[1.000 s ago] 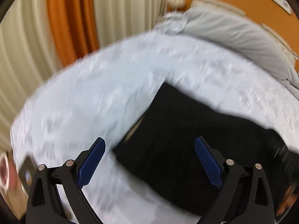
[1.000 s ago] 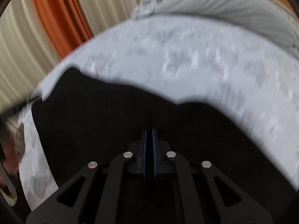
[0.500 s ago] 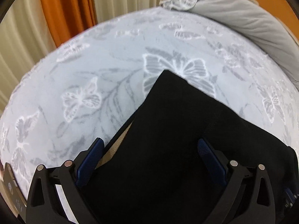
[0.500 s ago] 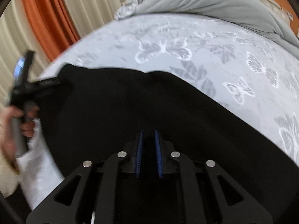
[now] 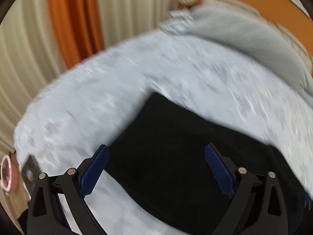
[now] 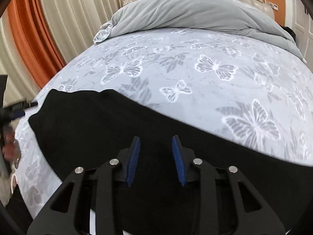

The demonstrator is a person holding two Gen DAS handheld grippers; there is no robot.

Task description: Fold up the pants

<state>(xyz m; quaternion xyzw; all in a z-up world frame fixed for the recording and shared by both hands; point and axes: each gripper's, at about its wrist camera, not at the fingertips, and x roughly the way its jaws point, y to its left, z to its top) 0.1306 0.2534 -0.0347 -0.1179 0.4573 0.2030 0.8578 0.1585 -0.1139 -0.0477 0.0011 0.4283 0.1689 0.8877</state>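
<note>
Right wrist view: black pants (image 6: 109,129) lengthwise left-to-right across butterfly bedsheet (image 6: 195,62), right gripper (image 6: 156,160) and left gripper (image 5: 156,170) both parted, empty.

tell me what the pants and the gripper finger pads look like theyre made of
Black pants: soft matte fabric, possibly knit; no sheen, limp folded edges.
Right gripper finger pads: blue, ridged, probably rubber or soft plastic.

The left gripper (image 5: 156,168) hangs over the near part of the bed with its blue-padded jaws spread wide, nothing between them. Black pants (image 5: 176,156) lie flat on the pale bedsheet (image 5: 97,107), blurred. A grey duvet (image 5: 244,39) lies far right, orange and cream curtains (image 5: 74,19) far left.
</note>
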